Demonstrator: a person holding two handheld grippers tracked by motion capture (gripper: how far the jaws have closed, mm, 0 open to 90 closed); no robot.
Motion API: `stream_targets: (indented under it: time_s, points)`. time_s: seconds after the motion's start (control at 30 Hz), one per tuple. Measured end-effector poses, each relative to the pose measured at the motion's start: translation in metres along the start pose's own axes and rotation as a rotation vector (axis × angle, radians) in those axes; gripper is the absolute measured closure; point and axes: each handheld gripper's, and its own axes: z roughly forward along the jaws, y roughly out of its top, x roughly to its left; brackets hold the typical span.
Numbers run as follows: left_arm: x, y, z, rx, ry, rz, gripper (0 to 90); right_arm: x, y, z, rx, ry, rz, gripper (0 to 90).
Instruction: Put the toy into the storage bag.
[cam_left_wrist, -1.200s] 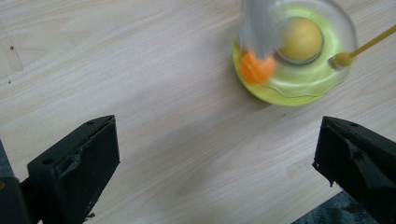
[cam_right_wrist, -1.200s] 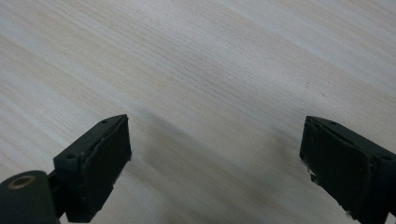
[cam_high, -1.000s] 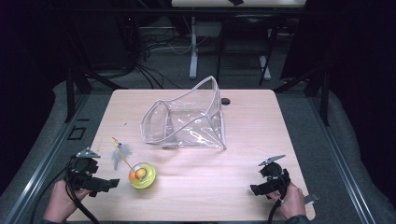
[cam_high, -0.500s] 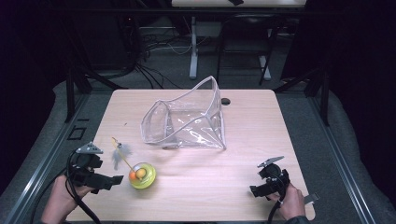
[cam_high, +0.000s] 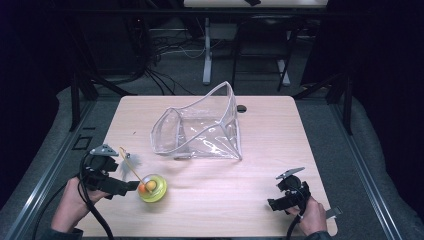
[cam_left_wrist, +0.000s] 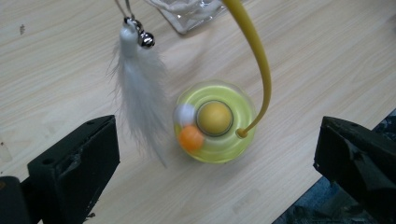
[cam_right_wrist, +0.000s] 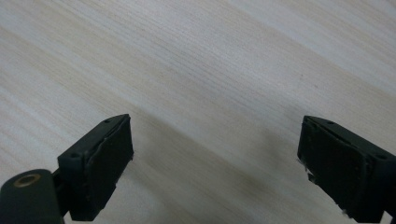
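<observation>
A yellow-green round toy (cam_high: 152, 188) with an orange ball, a white ball and a yellow middle knob lies on the wooden table (cam_high: 280, 135) at the front left. A curved yellow stalk (cam_left_wrist: 259, 60) rises from it and carries a white feather (cam_left_wrist: 140, 88) and a small bell (cam_left_wrist: 146, 39). My left gripper (cam_high: 126, 186) hovers just left of the toy, jaws open wide, and the toy (cam_left_wrist: 214, 122) lies beyond them, untouched. My right gripper (cam_high: 272, 204) rests near the front right edge; its jaws (cam_right_wrist: 215, 168) have just been closing but stand open over bare wood.
A clear plastic pouch (cam_high: 200, 131) with a white rim lies open in the middle of the table, its mouth facing left. A small black hole (cam_high: 242, 108) sits behind it. Dark floor, cables and desk legs lie beyond the far edge.
My left gripper has lifted a little and edged toward the toy. The feather has swung slightly. The right hand has stayed where it was.
</observation>
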Motion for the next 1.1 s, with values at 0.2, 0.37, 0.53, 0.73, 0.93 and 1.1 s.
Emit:
stream_targets:
  time_s: [0.2,0.37,0.53,0.73,0.93,1.1]
  points:
    - [-0.001,0.003,0.009,0.023,-0.024,0.009,2.1,0.000,0.001,0.002,0.000,0.001,-0.007,10.1]
    - [-0.003,0.002,0.013,0.017,-0.023,0.021,14.5,0.001,0.002,0.001,0.003,-0.003,-0.011,10.5]
    - [-0.010,0.003,0.016,0.025,-0.015,0.046,33.3,-0.001,-0.001,0.000,0.010,-0.001,-0.009,11.2]
    - [-0.011,0.000,0.018,0.023,-0.015,0.050,48.5,0.000,-0.001,0.001,0.001,0.004,-0.008,11.7]
    - [-0.011,-0.003,0.016,-0.001,-0.044,0.055,58.4,0.001,0.001,0.002,0.015,0.000,-0.017,12.7]
    - [-0.013,-0.002,0.016,-0.018,-0.044,0.062,63.5,0.000,0.001,0.001,0.015,0.006,-0.015,13.0]
